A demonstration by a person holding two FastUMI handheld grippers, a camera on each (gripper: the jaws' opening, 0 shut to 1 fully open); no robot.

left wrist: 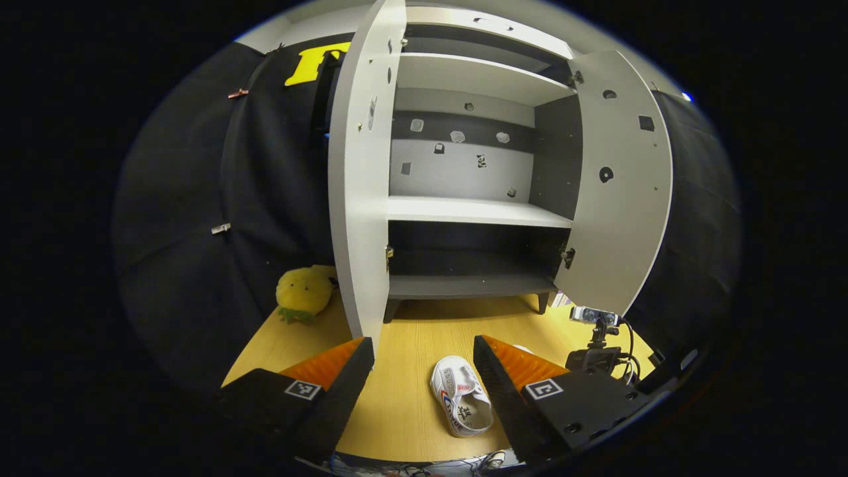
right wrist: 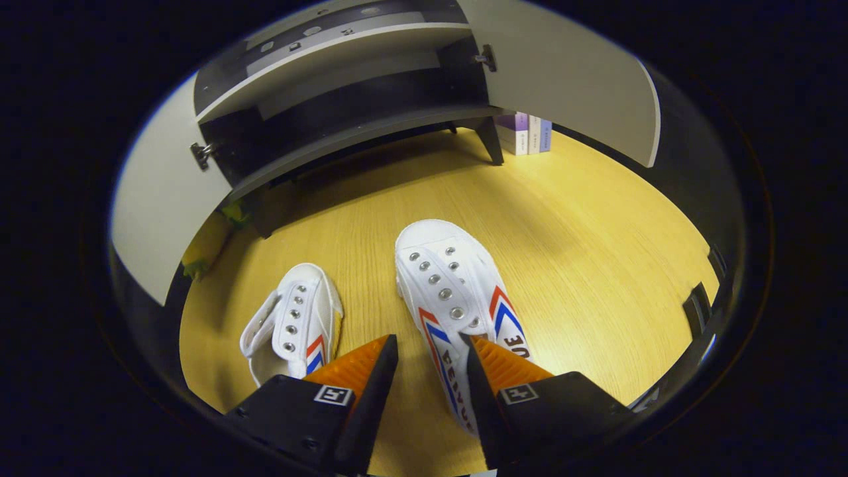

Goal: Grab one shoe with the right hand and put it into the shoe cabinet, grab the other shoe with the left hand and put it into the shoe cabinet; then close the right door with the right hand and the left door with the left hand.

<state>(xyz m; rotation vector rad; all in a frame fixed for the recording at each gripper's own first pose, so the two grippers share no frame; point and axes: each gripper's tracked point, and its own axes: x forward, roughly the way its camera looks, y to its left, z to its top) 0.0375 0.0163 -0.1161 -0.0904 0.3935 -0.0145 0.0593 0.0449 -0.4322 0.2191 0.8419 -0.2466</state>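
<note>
Both white sneakers lie on the worktop (right wrist: 596, 265), none shelved. My right hand-held gripper (right wrist: 430, 348), empty, apparently straddles the larger sneaker (right wrist: 450, 291) at frame bottom; my left hand-held gripper (left wrist: 424, 351) hangs wide apart. The shoe cabinet (left wrist: 464, 212) doors stand open.

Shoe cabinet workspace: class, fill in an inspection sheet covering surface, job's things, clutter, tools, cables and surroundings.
Surface: yellow wood-grain floor, bare patches.
Job's things: two white canvas shoes with red-blue stripes, larger-looking, smaller-looking, both on floor; white shoe cabinet, both doors open, shelves bare.
Clutter: yellow plush toy; purple and white boxes.
Tools: left tool open; right tool open, one finger over larger-looking shoe.
Cables: black leads by small camera stand.
Surroundings: black cloth wall.
</note>
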